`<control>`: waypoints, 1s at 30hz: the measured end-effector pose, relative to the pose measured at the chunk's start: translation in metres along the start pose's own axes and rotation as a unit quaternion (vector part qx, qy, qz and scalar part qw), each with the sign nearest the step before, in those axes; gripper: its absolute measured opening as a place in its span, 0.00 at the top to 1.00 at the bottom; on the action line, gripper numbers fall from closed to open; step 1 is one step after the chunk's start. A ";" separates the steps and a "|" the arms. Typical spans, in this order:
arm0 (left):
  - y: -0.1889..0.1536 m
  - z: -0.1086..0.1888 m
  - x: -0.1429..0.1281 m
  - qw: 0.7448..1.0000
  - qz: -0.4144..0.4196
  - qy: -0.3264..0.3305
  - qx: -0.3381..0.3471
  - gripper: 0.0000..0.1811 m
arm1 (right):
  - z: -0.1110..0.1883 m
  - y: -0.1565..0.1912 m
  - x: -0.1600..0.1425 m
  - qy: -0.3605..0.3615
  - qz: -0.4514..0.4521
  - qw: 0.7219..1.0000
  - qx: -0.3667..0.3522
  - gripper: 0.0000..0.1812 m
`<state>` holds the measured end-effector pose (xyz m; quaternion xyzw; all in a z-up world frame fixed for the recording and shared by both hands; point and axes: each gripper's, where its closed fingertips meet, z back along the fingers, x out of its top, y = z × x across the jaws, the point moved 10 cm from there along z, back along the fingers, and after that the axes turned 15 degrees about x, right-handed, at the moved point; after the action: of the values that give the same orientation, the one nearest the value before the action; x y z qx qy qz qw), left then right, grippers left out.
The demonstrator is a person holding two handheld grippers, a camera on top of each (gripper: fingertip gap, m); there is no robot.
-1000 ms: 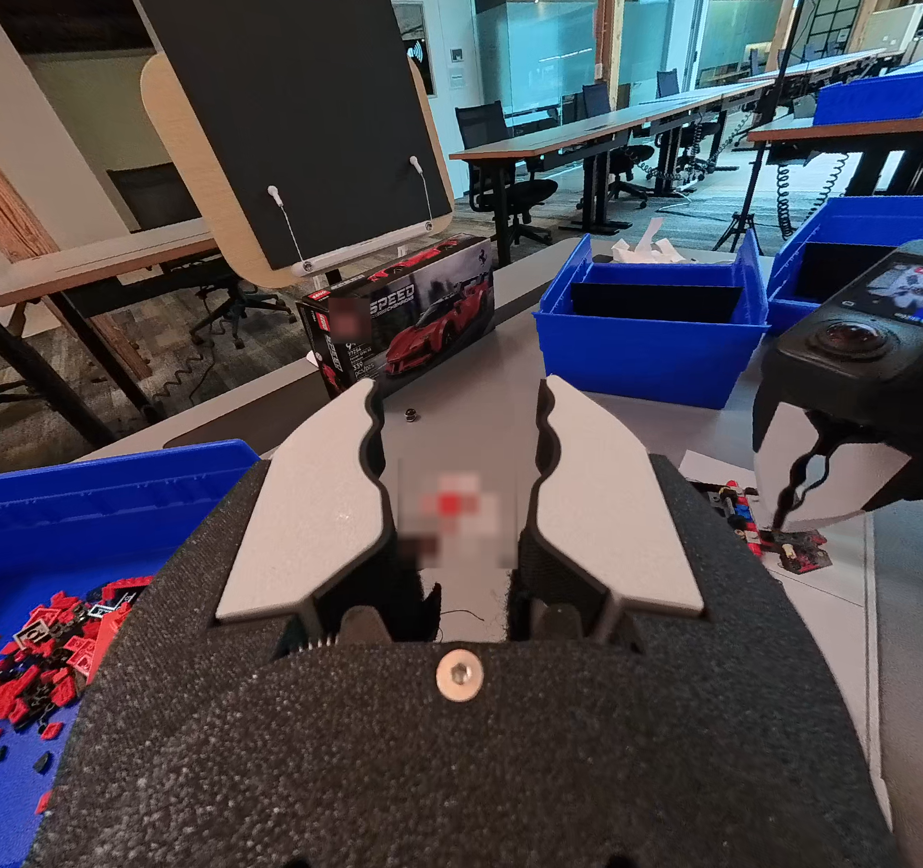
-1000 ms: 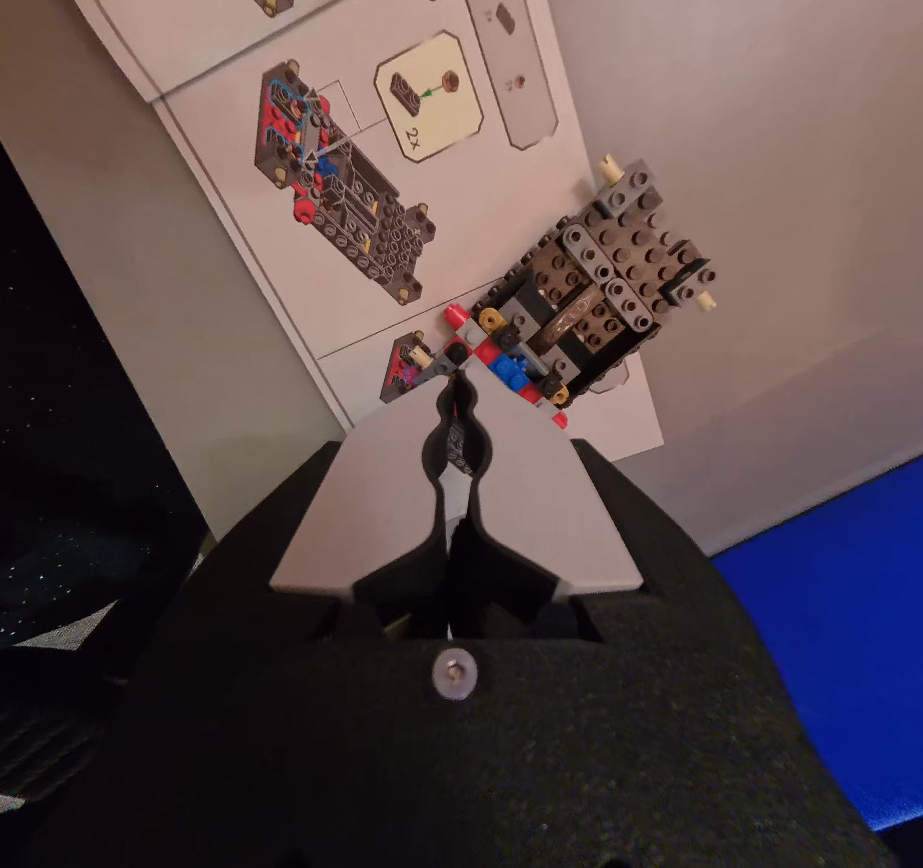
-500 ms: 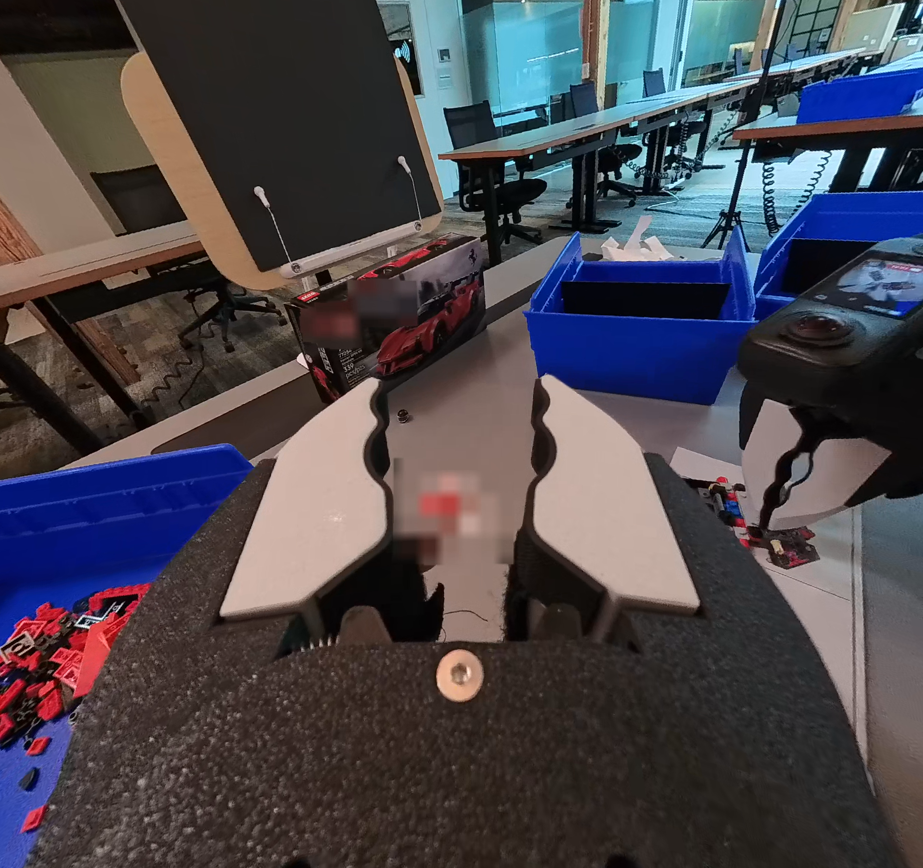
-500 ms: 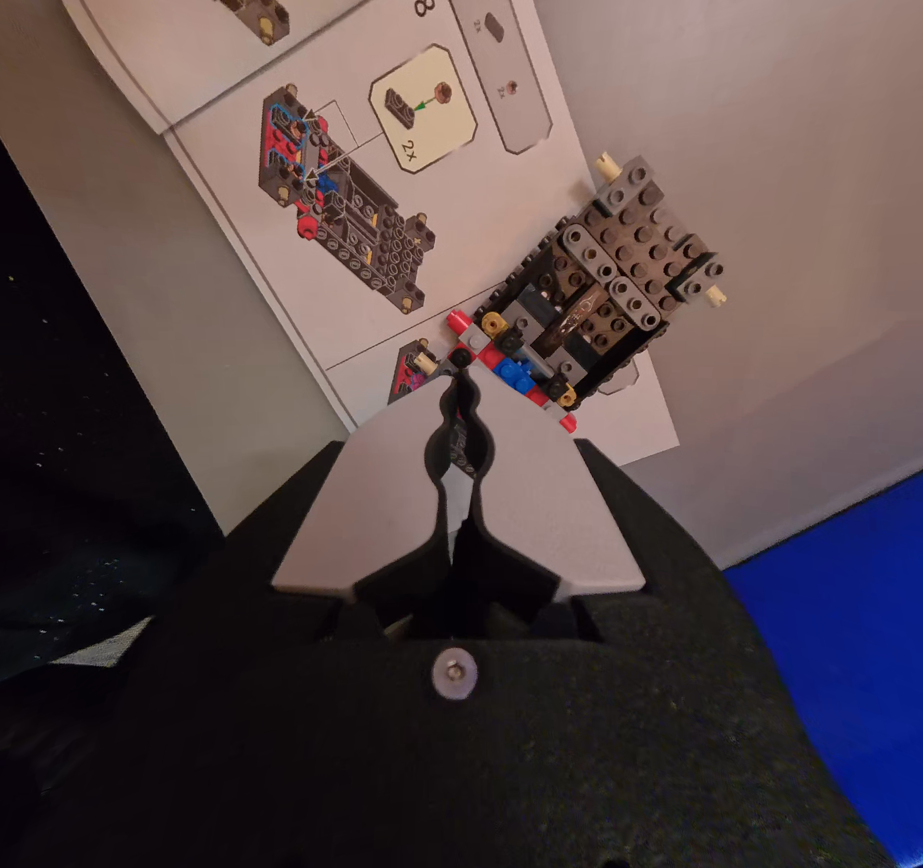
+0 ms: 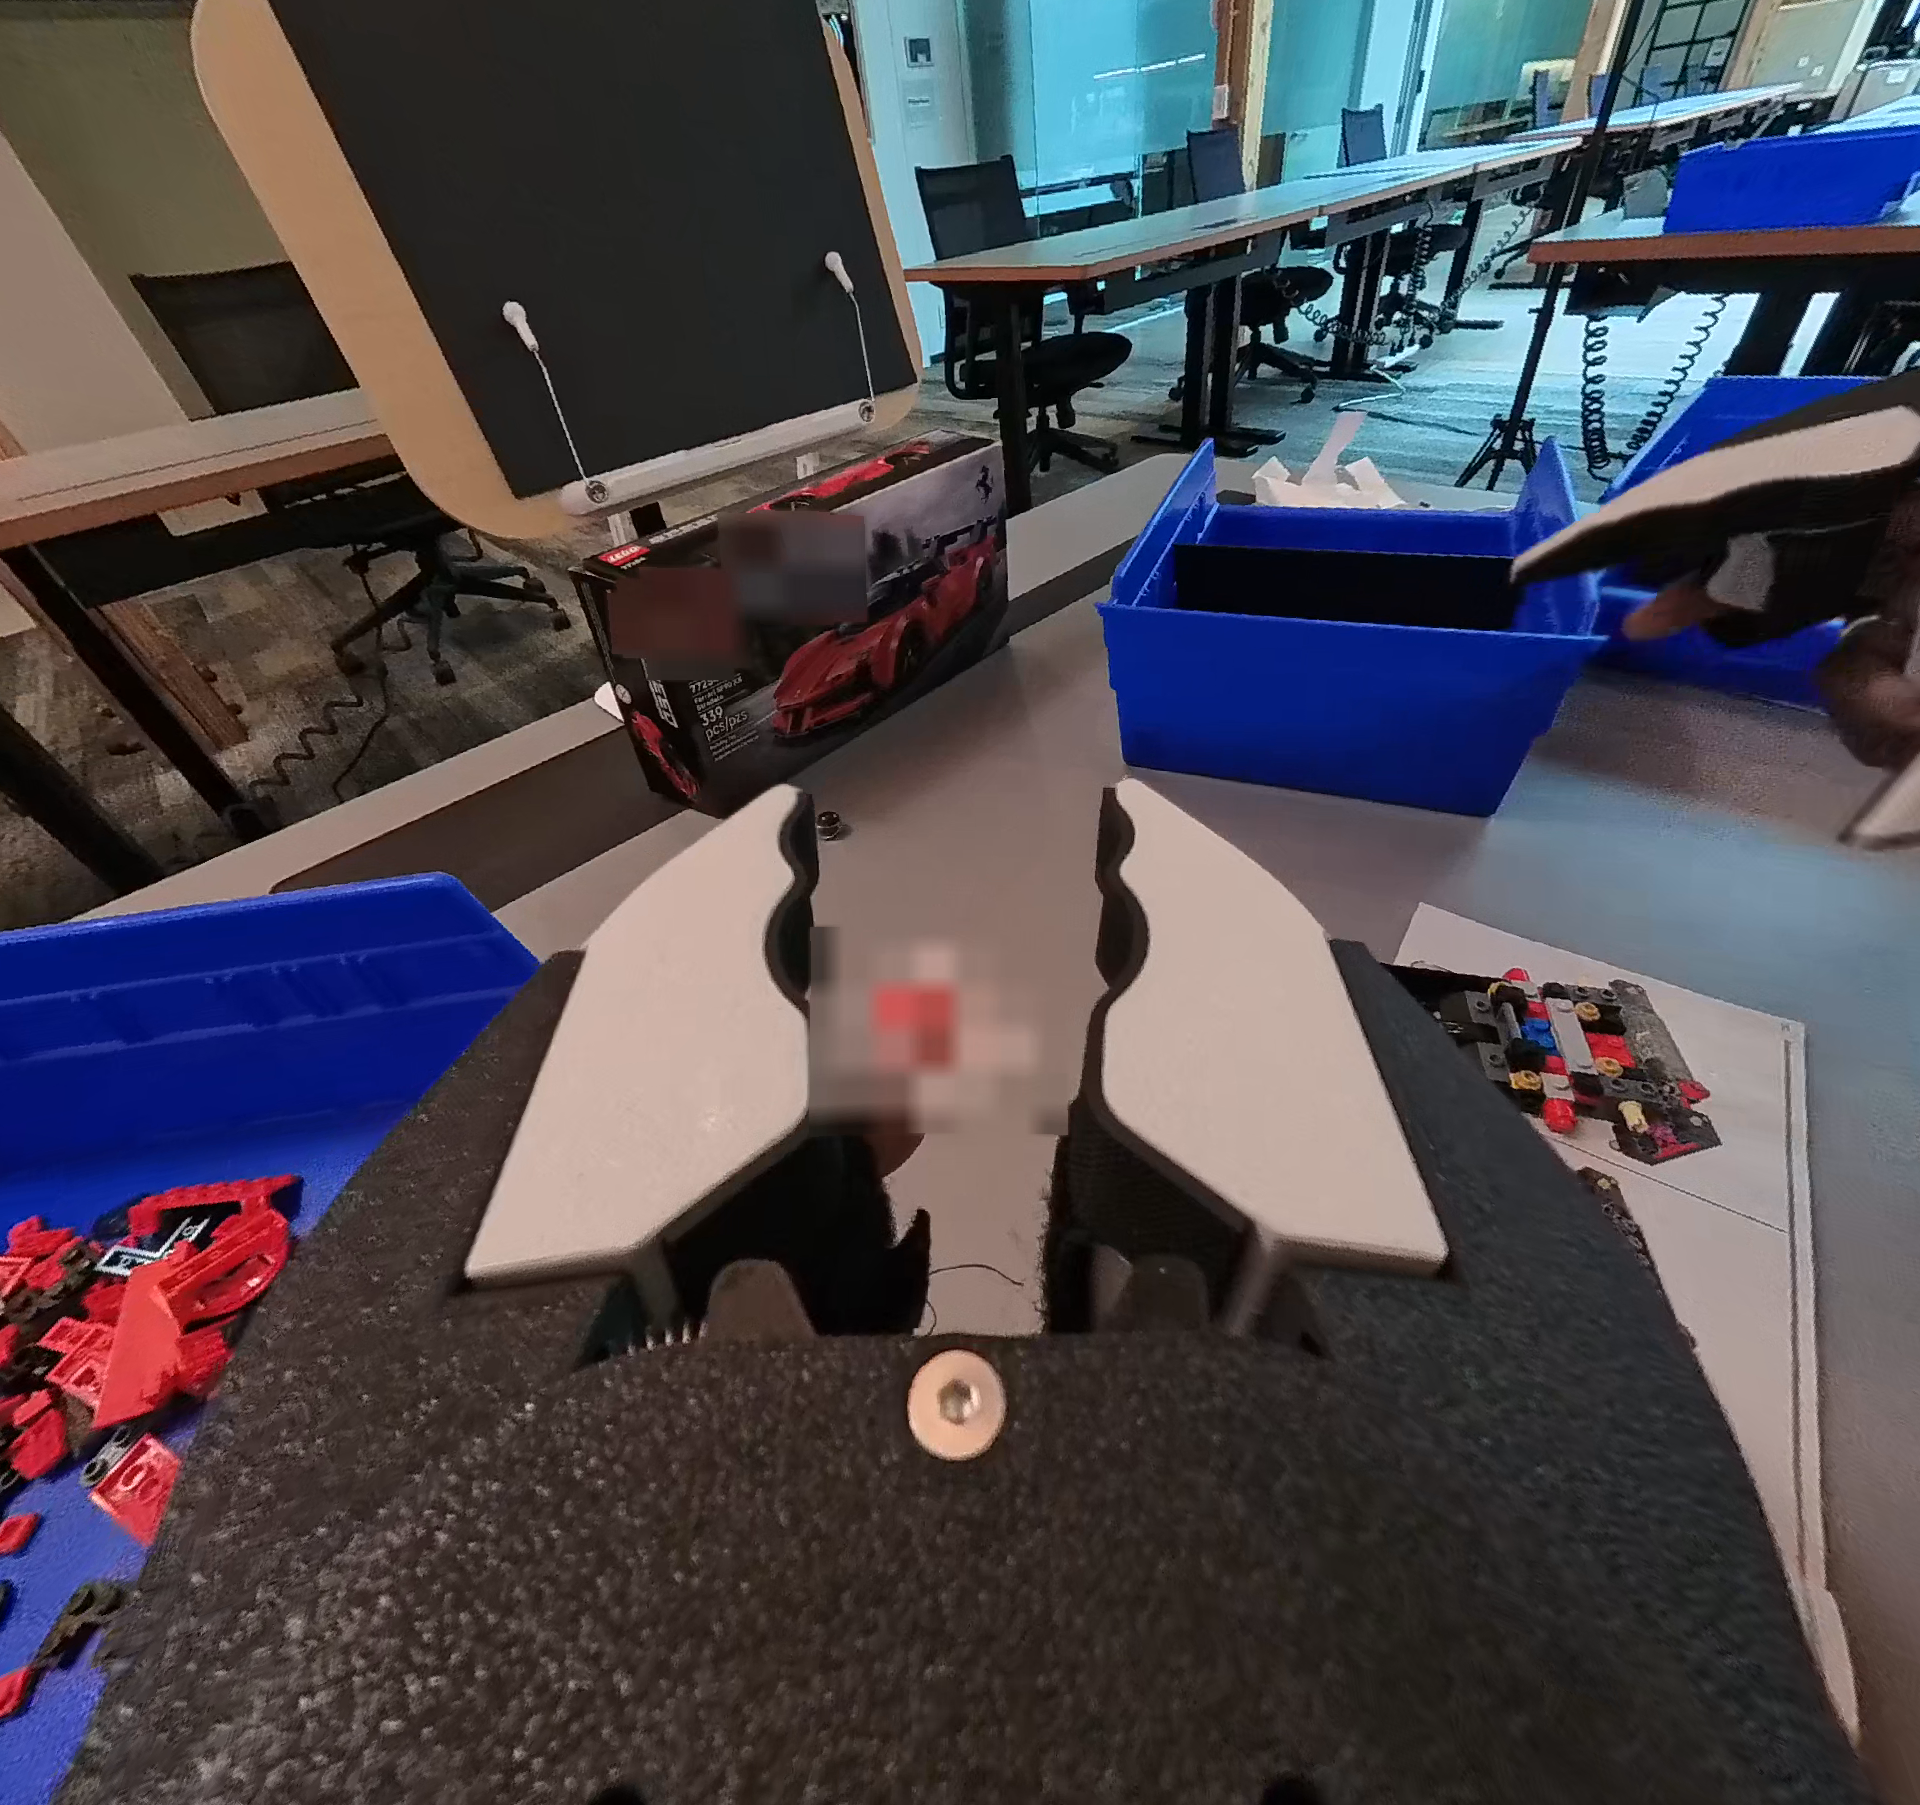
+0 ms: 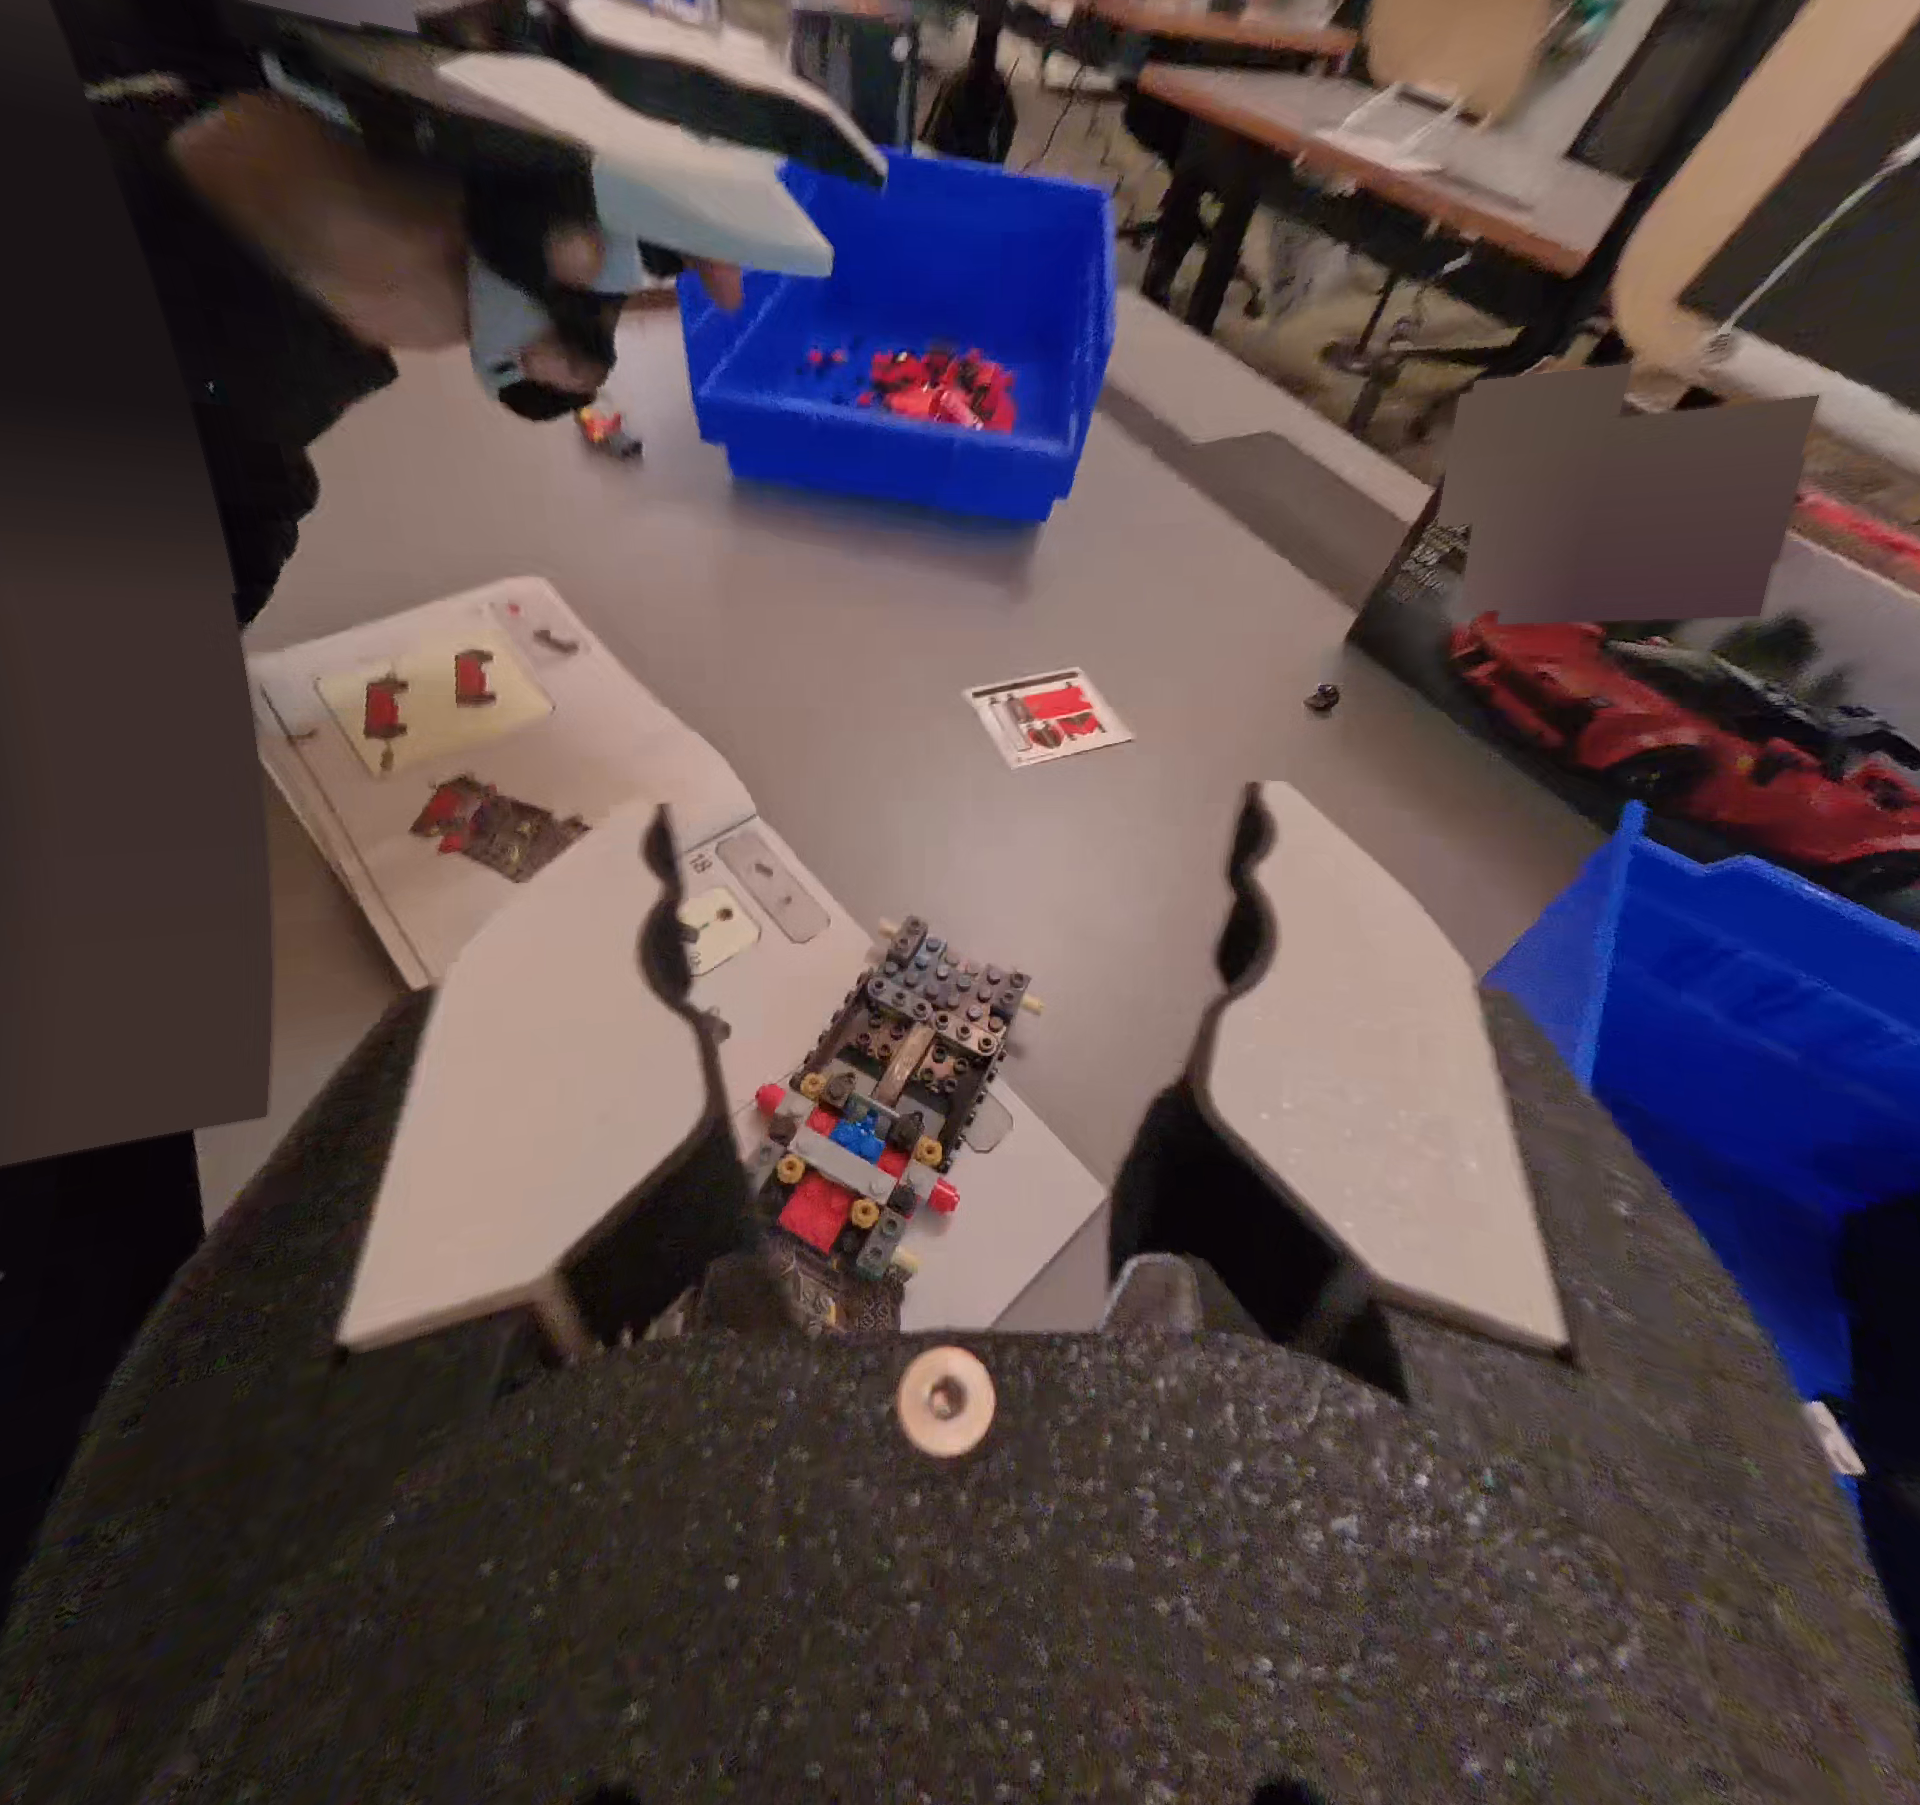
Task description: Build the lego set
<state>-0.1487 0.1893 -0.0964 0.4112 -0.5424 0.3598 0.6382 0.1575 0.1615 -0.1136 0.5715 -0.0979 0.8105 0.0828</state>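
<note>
Grey counter [image 6: 914, 612] carries everything; work zone sits at its middle, supplies at the edges, probably to keep the build area free. Set box [image 5: 821, 633] stands upright at the far edge, out of reach paths. Three blue bins ring the zone: parts bin [image 6: 904, 342] with loose red and black pieces, a bin with a black insert [image 5: 1340, 654], and another at the right margin [image 6: 1745, 1038]. Instruction booklet [image 6: 499, 768] lies open and flat, likely so the current step stays readable. The partly built chassis [image 6: 894, 1101] rests on the booklet's page, studs up, untouched. Right gripper [image 6: 956, 862] hovers above it, jaws wide apart, holding nothing. Left gripper [image 5: 956, 820] points over bare counter toward the box, jaws apart, nothing between them; a mosaic patch hides the counter there. Small sticker sheet [image 6: 1049, 716] lies alone mid-counter. A tiny dark piece [image 5: 828, 825] sits just before the box. Bin walls would obstruct low sideways reaches.
</note>
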 end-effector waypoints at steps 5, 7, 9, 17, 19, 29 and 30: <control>-0.001 -0.001 0.000 1.000 0.018 -0.009 -0.011 0.68 | 0.005 0.006 -0.016 -0.017 0.028 0.998 -0.053 0.19; -0.002 -0.001 0.001 0.999 0.029 -0.017 -0.016 0.63 | 0.007 0.009 -0.020 -0.054 0.044 0.996 -0.050 0.19; -0.002 -0.001 0.002 0.999 0.042 -0.027 -0.016 0.56 | 0.010 0.013 -0.021 -0.094 0.059 0.993 -0.043 0.19; 0.000 -0.002 0.004 0.998 0.050 -0.044 -0.009 0.32 | 0.022 0.017 -0.031 -0.105 0.043 0.991 -0.068 0.20; -0.001 -0.002 0.004 0.998 0.051 -0.042 -0.010 0.32 | 0.012 0.017 -0.045 -0.002 -0.001 0.999 -0.044 0.20; -0.006 -0.004 0.002 0.999 0.026 -0.031 -0.027 0.37 | -0.026 0.018 -0.097 0.200 -0.140 0.970 0.005 0.46; -0.006 -0.005 0.001 0.999 0.025 -0.030 -0.028 0.37 | -0.029 0.018 -0.099 0.203 -0.144 0.968 0.011 0.47</control>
<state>-0.1413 0.1910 -0.0965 0.3897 -0.5815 0.3475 0.6238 0.1597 0.1488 -0.2173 0.4038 0.0134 0.8902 0.2104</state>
